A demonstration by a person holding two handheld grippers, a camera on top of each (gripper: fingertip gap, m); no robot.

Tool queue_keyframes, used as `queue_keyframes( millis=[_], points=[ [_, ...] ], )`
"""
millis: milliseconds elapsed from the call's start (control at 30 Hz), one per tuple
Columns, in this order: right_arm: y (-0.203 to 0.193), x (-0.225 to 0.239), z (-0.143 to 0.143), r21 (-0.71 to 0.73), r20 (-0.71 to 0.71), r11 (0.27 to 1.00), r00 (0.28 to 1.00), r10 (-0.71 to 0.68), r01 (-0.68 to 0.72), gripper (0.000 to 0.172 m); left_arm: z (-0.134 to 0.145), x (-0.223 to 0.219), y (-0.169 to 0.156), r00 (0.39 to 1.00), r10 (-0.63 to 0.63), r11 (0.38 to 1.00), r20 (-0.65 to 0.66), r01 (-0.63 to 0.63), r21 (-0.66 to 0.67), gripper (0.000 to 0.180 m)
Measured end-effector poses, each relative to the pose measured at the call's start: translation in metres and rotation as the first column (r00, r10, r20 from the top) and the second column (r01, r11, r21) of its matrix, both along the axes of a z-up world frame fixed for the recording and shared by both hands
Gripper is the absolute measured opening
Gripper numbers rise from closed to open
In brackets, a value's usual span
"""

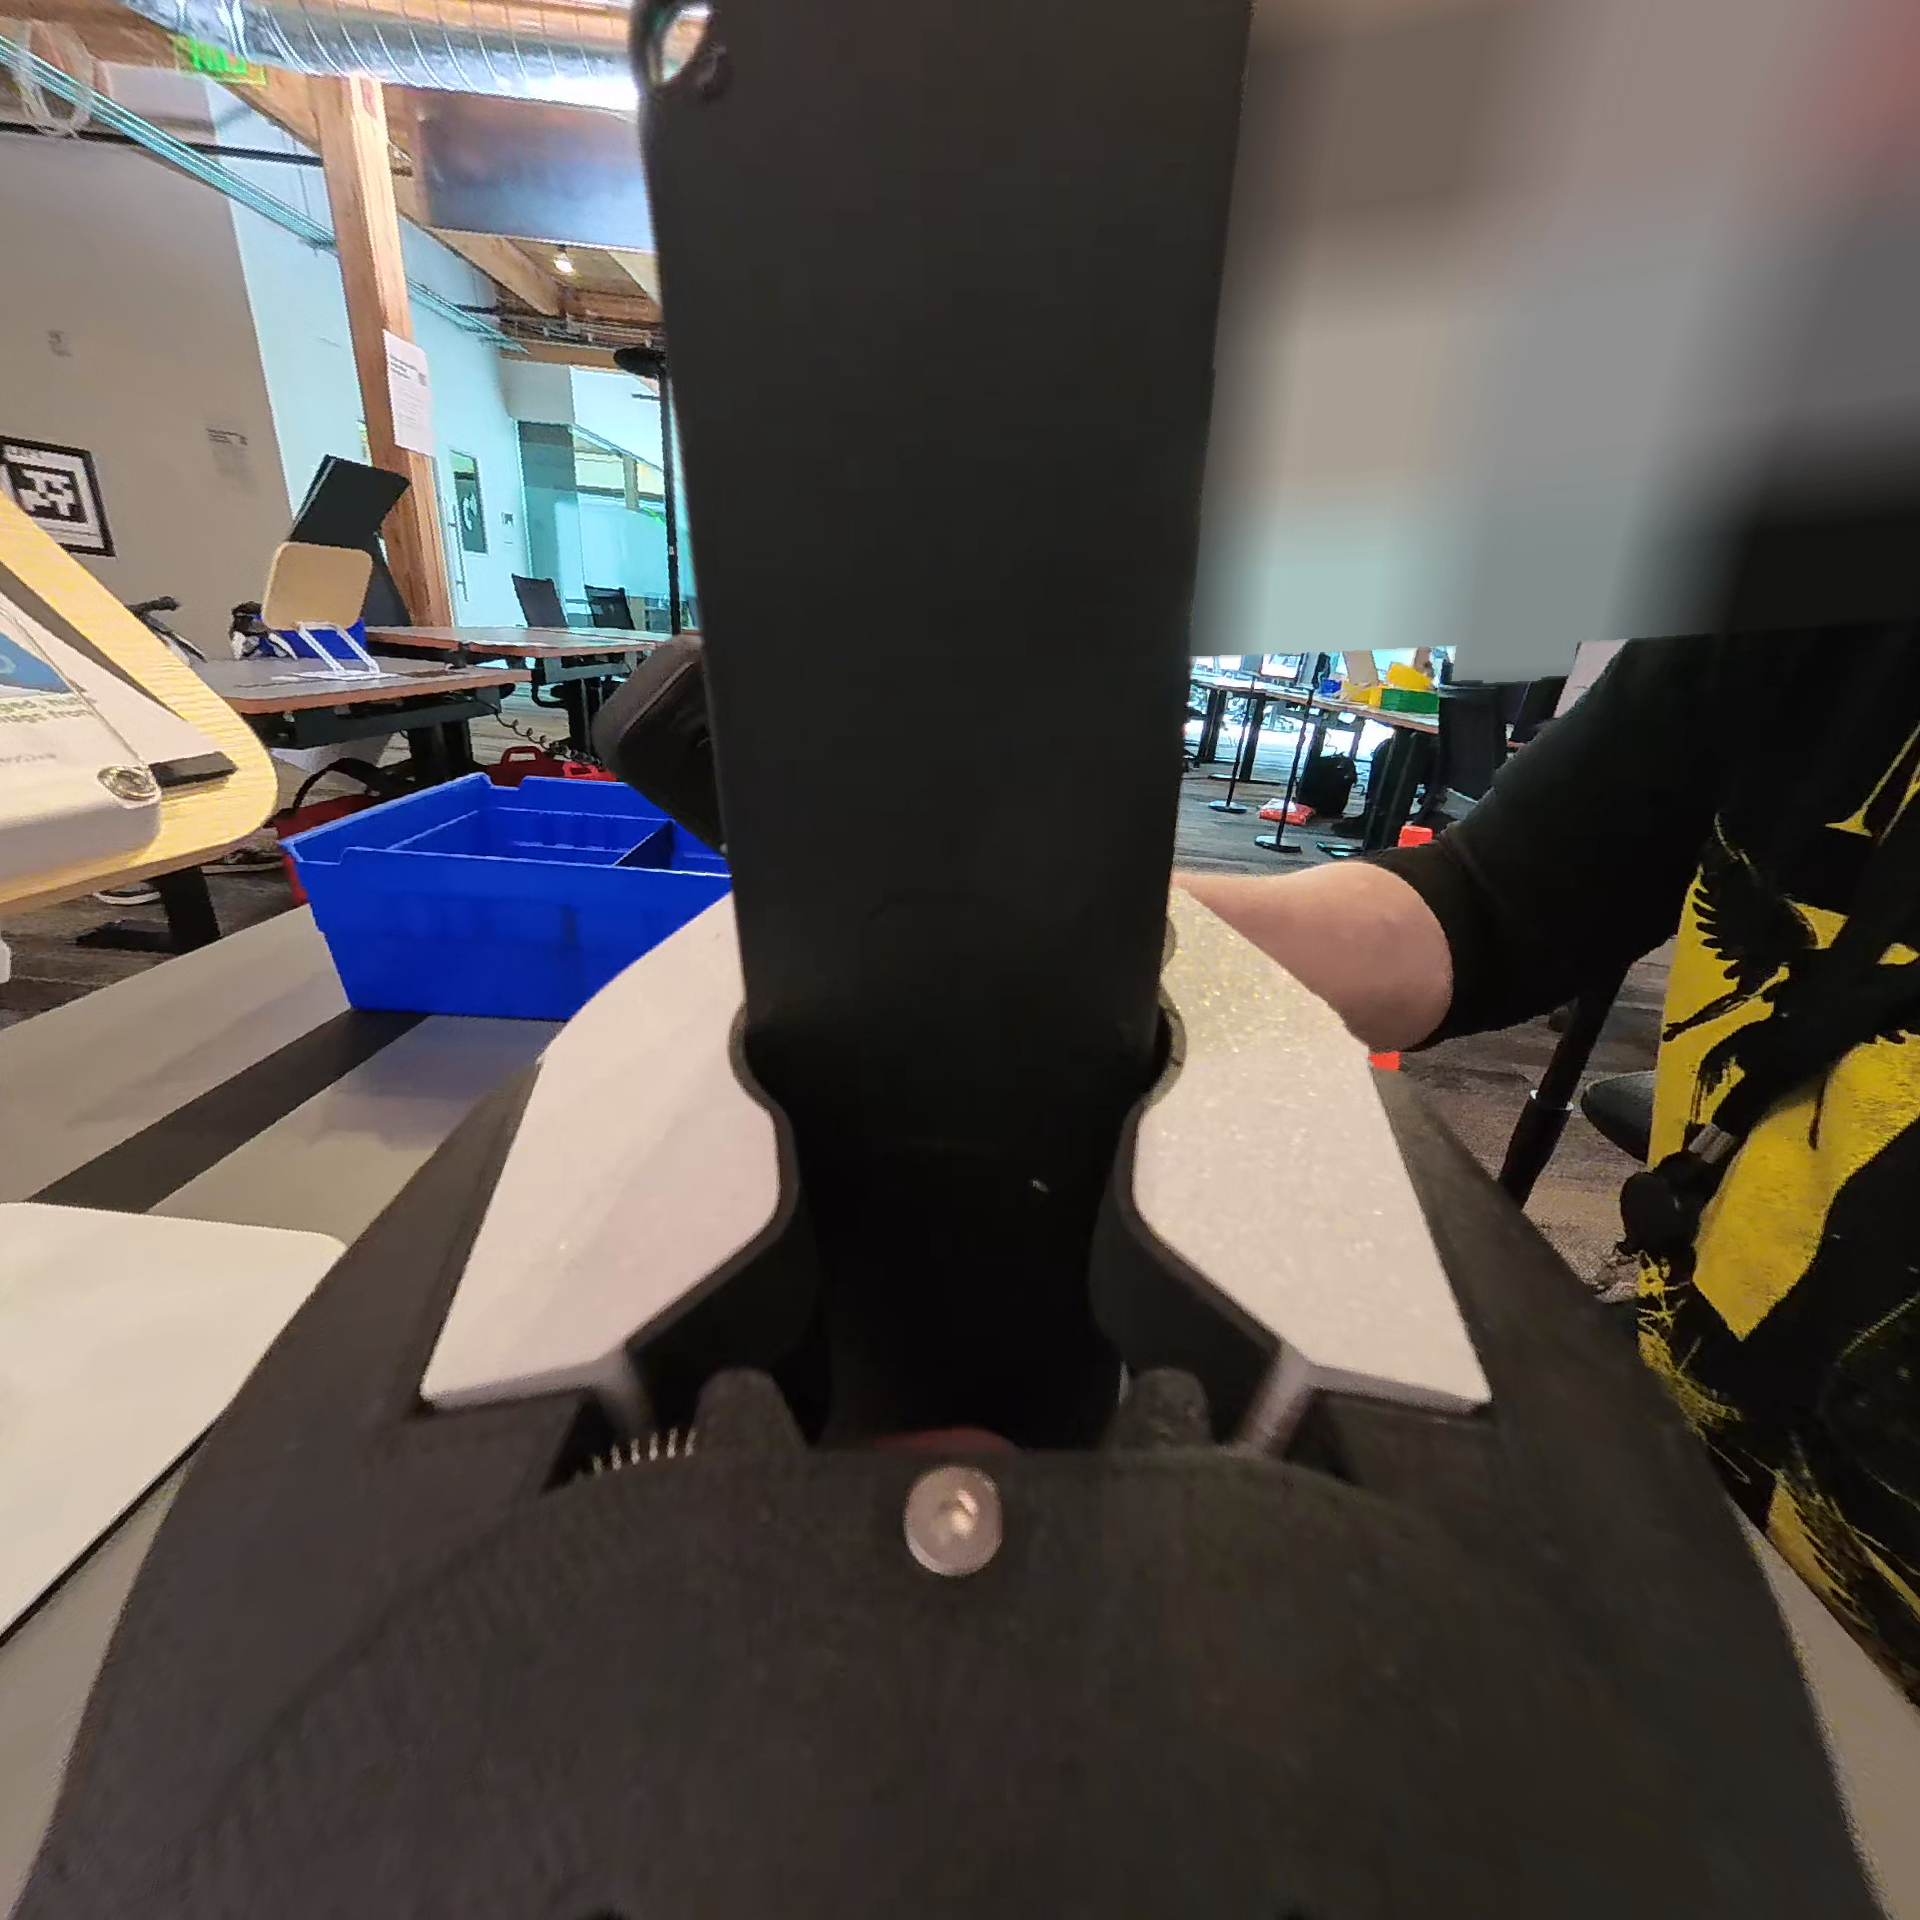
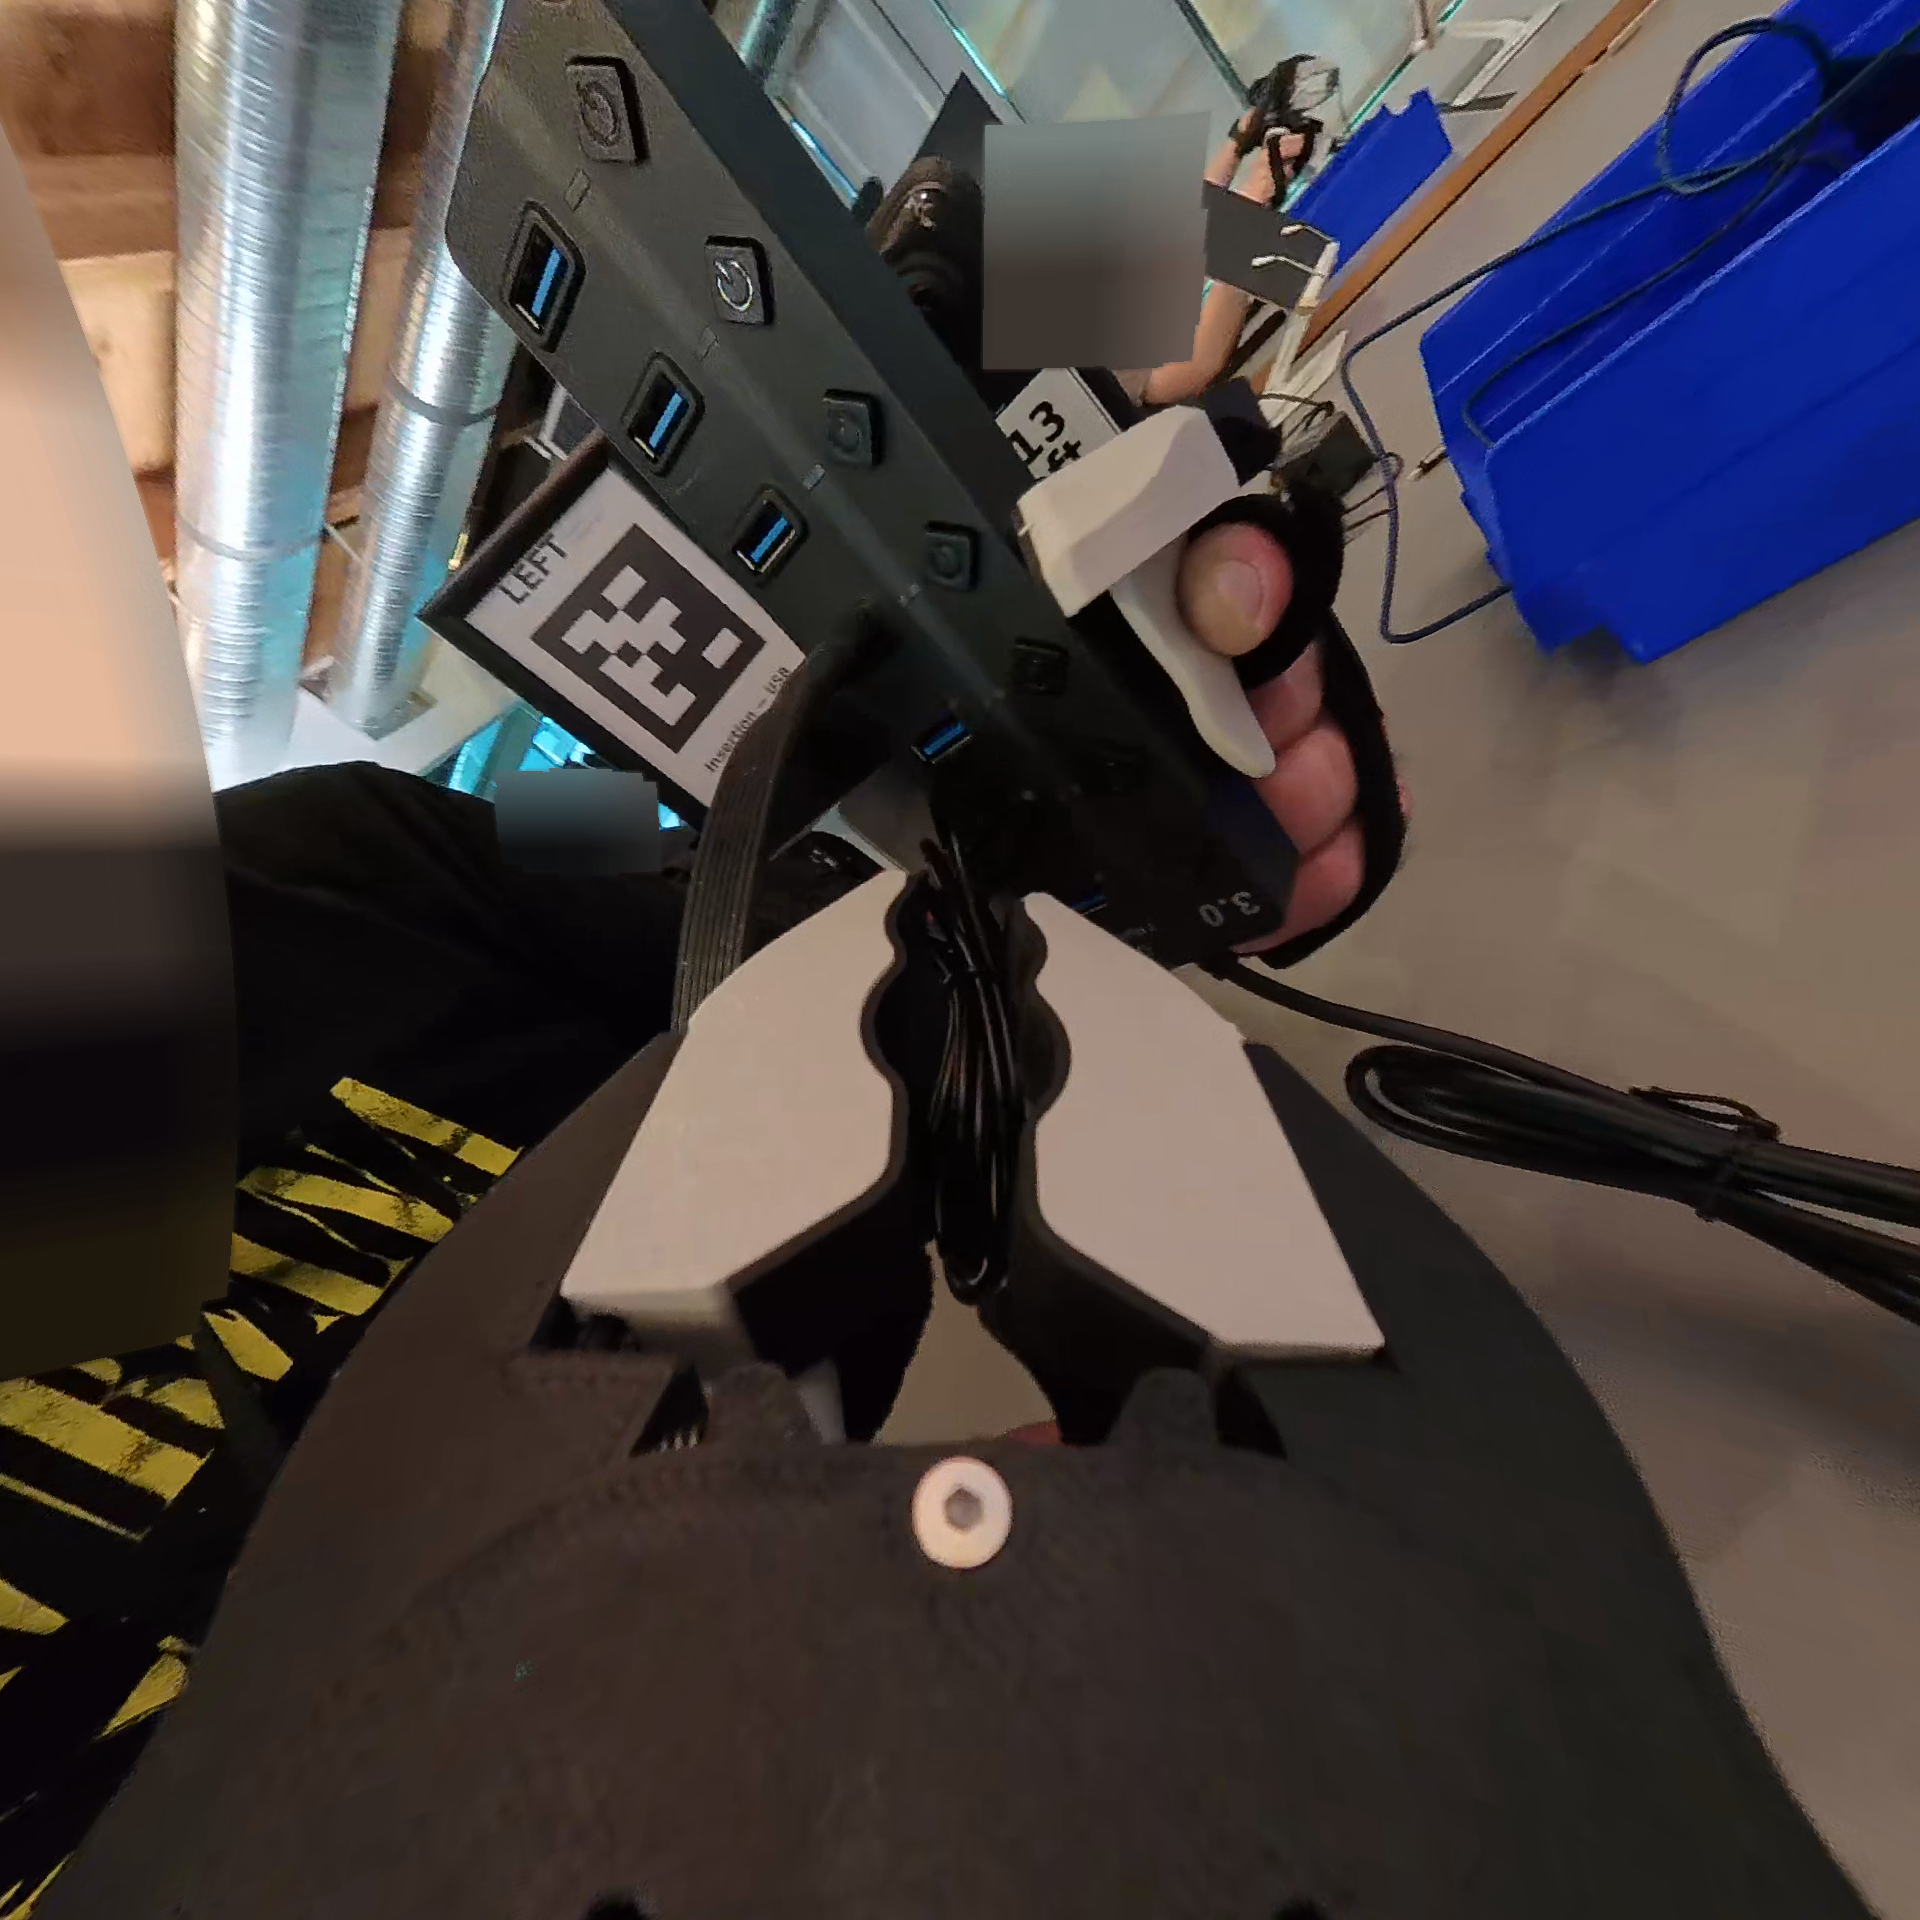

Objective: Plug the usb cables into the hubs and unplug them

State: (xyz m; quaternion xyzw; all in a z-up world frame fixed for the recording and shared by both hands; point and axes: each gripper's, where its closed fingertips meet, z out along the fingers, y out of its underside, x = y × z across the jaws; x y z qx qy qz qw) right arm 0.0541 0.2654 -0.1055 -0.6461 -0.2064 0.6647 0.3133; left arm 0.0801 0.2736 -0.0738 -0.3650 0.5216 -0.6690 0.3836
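- Hub (image 1: 935,520) front and centre: long black USB block standing upright, clamped between the pale fingers (image 1: 644,1143) of the left hand-held gripper (image 1: 951,987), pads snug against both of its sides.
- Same hub (image 2: 790,436) seen from the right wrist: tilted across the upper middle, row of blue ports and round buttons facing the camera.
- Right hand-held gripper (image 2: 961,920) just below the hub's lower end, fingers nearly together around a thin black cable bundle (image 2: 971,1091) running down between them; can't tell if the pads actually press on it, and the plug end up at the hub is too dark to make out.
- Fingers of a hand (image 2: 1288,727) in a black glove wrapped round the handle just right of the hub.
- Thicker tied-up black cable coil (image 2: 1662,1143) lying on the grey tabletop (image 2: 1662,883), below and right of the hub.
- Blue bins (image 2: 1714,364) with a thin blue wire on the tabletop, well off to the hub's right in that view; another blue bin (image 1: 499,904) left of the hub in the left wrist view.
- Marker card (image 2: 634,634) peeking out behind the hub's left edge.
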Motion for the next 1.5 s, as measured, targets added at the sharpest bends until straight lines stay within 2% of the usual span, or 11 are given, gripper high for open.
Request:
queue_keyframes(
  millis=[433,567,667,733,867,967,1067,1133,1233,1367,1500],
  points=[
    [0.0,-0.002,0.0,-0.012,-0.095,1.0,0.995,-0.016,0.015,0.0,0.0,0.002,-0.007,1.0,-0.012,1.0,-0.001,0.012,0.022,0.066],
    [0.005,0.006,-0.002,0.0,-0.018,0.998,0.998,-0.056,0.056,0.003,-0.004,0.005,0.0,1.0,0.017,1.0,-0.022,-0.017,0.01,0.066],
    [0.012,0.03,-0.016,0.035,0.14,0.991,0.981,-0.136,0.132,0.037,-0.001,0.0,0.012,0.999,0.034,0.999,-0.012,-0.035,-0.032,0.065],
    [0.018,0.054,-0.014,0.111,0.223,0.967,0.943,-0.247,0.228,0.042,-0.003,-0.001,0.014,0.998,0.049,0.999,-0.034,-0.049,-0.014,0.065],
    [0.022,0.069,0.032,0.413,0.286,0.86,0.854,-0.435,0.3,0.06,-0.015,0.009,0.003,0.994,0.031,0.999,-0.1,-0.028,0.035,0.065],
    [0.019,0.039,0.056,0.583,0.351,0.791,0.821,-0.451,0.185,0.086,-0.026,0.02,-0.006,0.987,0.023,0.998,-0.159,-0.013,0.063,0.066],
    [0.026,0.008,0.042,0.584,0.465,0.809,0.79,-0.399,0.065,0.086,-0.035,0.027,-0.018,0.979,0.0,0.996,-0.203,0.019,0.088,0.065],
    [0.025,-0.005,0.032,0.545,0.503,0.839,0.799,-0.329,0.002,0.063,-0.04,0.03,-0.02,0.972,0.003,0.996,-0.234,0.018,0.091,0.067],
    [0.024,-0.006,0.031,0.543,0.535,0.839,0.781,-0.322,-0.027,0.057,-0.037,0.029,-0.02,0.975,-0.007,0.997,-0.221,0.024,0.077,0.066],
    [0.023,0.018,0.067,0.559,0.424,0.825,0.827,-0.37,0.082,0.056,-0.021,0.019,-0.005,0.985,0.017,1.0,-0.171,-0.014,0.023,0.082],
    [0.027,0.079,0.12,0.619,0.382,0.763,0.777,-0.501,0.188,0.056,-0.006,0.008,0.019,0.991,0.087,0.995,-0.106,-0.092,-0.044,0.084]
  ],
)
